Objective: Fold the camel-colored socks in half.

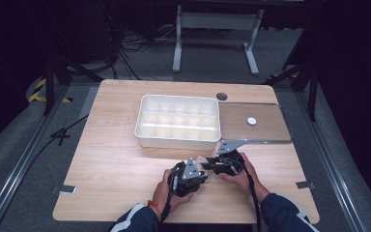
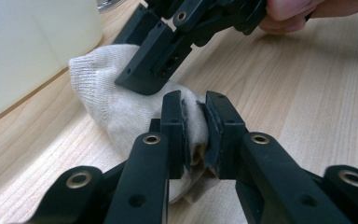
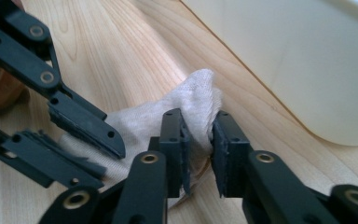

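Now, left gripper [image 2: 196, 128] clamped on sock [image 2: 102, 91], right gripper [image 3: 200, 140] pinching same sock, both near edge of table [image 1: 116, 164], tray [image 1: 178, 140] just beyond.

I am seeing the sock [image 2: 121, 107] lying on the table [image 1: 116, 159] just before the compartment tray [image 1: 178, 121], the lid [image 1: 253, 123] lying to its right.

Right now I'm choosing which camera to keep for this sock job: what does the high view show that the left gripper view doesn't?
High view alone: the whole table, the divided white tray seen from above, the flat lid with a white disc, and both forearms.

Left gripper view alone: the left claw pinching the beige sock, with fabric between its pads.

Both: the wooden tabletop, the tray and the right claw at the sock.
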The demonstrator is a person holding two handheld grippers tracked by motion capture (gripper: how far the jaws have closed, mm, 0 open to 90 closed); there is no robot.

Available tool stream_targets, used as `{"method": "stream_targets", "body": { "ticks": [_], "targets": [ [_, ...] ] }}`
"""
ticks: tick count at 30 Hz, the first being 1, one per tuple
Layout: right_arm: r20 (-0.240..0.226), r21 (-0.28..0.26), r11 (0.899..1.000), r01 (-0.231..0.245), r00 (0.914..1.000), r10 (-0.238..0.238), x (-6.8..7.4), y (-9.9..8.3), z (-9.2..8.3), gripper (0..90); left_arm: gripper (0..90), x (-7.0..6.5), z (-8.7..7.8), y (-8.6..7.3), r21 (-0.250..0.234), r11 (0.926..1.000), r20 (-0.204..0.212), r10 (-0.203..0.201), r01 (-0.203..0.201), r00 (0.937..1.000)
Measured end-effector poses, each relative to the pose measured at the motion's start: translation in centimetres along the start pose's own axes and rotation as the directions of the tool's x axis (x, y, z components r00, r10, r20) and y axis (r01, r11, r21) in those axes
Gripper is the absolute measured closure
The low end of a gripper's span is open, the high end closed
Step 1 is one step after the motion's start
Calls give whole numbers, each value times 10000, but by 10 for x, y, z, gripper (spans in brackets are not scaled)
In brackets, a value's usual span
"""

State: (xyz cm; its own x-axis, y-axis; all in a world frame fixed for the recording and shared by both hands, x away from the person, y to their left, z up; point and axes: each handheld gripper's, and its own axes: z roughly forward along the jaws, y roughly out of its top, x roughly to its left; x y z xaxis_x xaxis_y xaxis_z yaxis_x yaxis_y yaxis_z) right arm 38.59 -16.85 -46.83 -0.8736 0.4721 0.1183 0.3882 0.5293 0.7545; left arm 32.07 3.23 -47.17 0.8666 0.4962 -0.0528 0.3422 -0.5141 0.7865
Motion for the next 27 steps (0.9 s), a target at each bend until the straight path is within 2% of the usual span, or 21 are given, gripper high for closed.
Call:
{"method": "stream_targets", "body": {
  "ticks": [1, 3, 5, 6, 7, 10, 12, 16, 18, 20, 22, 24, 25, 27],
  "targets": [
    [4, 38, 10000, 25, 10000, -25, 1, -1, 0, 779, 770, 2, -3, 1, 112, 9998, 71, 140, -141, 9999],
    [-39, 134, 9999, 99, 9999, -98, 2, -1, 1, 789, 768, 6, -13, 1, 102, 9998, 413, 167, -172, 9990],
    [89, 213, 9994, 289, 9995, -291, 3, 0, 1, 797, 767, 10, -27, 1, -86, 9999, 634, 70, -65, 9980],
    [145, 245, 9991, 337, 9993, -340, 3, 0, 1, 802, 767, 12, -34, 1, -171, 9999, 600, 31, -20, 9982],
    [148, 279, 9991, 328, 9993, -332, 4, 0, 1, 803, 767, 16, -44, 1, -459, 9988, 524, -149, 173, 9985],
    [115, 256, 9992, 290, 9995, -293, 3, -1, 1, 804, 776, 22, -50, 3, -708, 9963, 374, -469, 494, 9982],
    [168, 282, 9990, 341, 9993, -346, 5, 0, 1, 805, 791, 23, -46, 4, -700, 9968, 439, -362, 392, 9984],
    [258, 307, 9982, 523, 9983, -531, 6, 0, 2, 806, 805, 12, -23, -1, -176, 9996, 762, 218, -205, 9969],
    [263, 288, 9983, 510, 9983, -517, 5, 0, 2, 803, 817, 8, -12, -6, -245, 9996, 1002, 163, -140, 9948],
    [248, 234, 9982, 560, 9981, -566, 5, -1, 2, 802, 830, 8, -8, -8, -121, 9996, 1035, 277, -266, 9942],
    [269, 263, 9980, 576, 9979, -583, 6, -1, 2, 799, 839, 9, -7, -10, -150, 9999, 1122, 82, -65, 9937],
    [297, 251, 9979, 605, 9977, -613, 5, -1, 2, 792, 844, 9, -7, -10, -222, 9997, 1067, 124, -101, 9942],
    [193, 137, 9996, 252, 9995, -255, 3, -1, 1, 744, 846, 8, -6, -12, -199, 9998, 1065, 113, -92, 9943],
    [18, -10, 9996, -288, 9996, 288, -1, 0, -2, 720, 848, 4, -6, -12, -98, 9994, 872, 332, -324, 9956]
  ]
}}
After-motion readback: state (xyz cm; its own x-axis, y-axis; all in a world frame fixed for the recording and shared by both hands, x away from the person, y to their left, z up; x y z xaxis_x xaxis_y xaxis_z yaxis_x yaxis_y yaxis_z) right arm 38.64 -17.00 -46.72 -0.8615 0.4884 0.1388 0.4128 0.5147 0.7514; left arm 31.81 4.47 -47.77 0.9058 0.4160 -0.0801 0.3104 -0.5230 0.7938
